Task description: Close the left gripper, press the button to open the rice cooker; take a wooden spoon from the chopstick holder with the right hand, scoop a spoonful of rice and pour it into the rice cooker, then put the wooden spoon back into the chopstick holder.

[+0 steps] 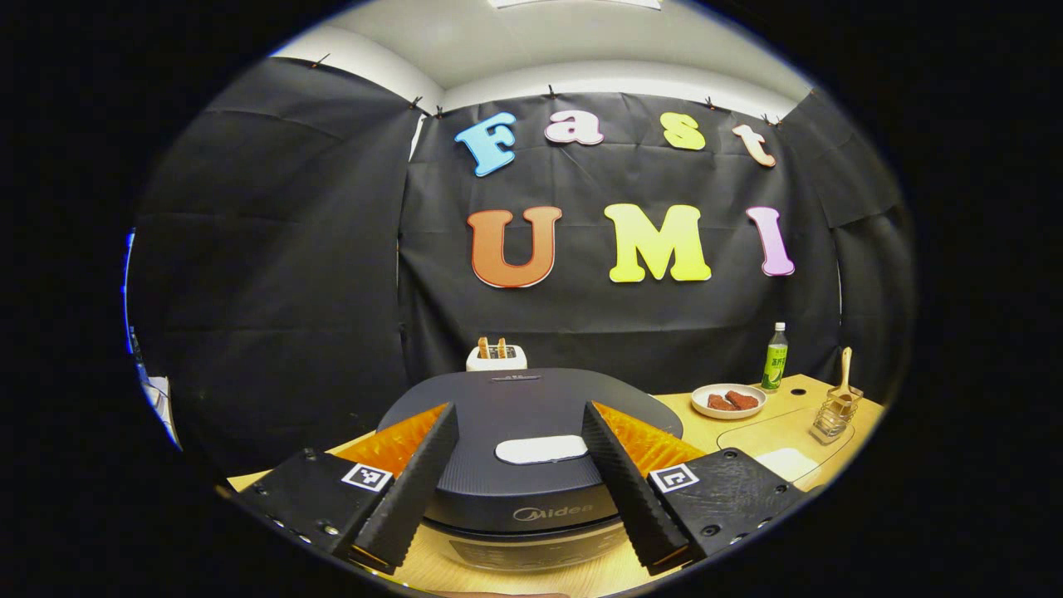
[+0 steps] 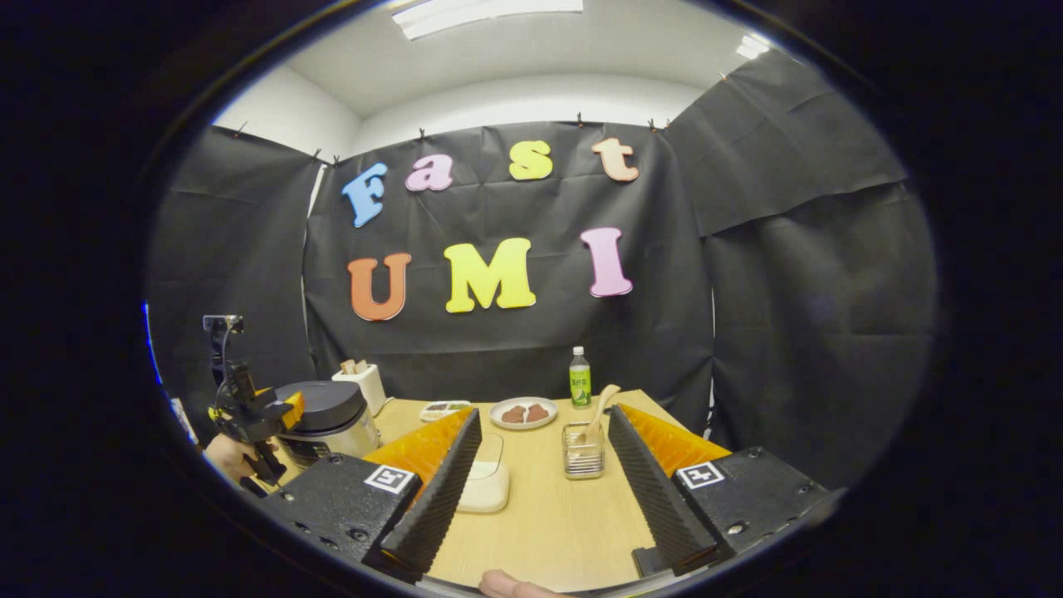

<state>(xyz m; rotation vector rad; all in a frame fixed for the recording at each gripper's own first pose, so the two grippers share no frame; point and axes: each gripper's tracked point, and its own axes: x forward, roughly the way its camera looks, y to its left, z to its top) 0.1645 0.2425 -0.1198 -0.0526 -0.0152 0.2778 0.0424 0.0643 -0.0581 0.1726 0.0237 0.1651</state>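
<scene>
Both tools are spread wide. The left tool hangs over the closed rice cooker, its button between the fingers, ready to press. The right tool aims at the wooden spoon, at 12 o'clock in the chopstick holder on the table.

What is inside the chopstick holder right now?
A wooden spoon stands tilted in the wire chopstick holder, handle up. Its bowl sits low behind the wires; whether anything else lies there cannot be made out.
</scene>
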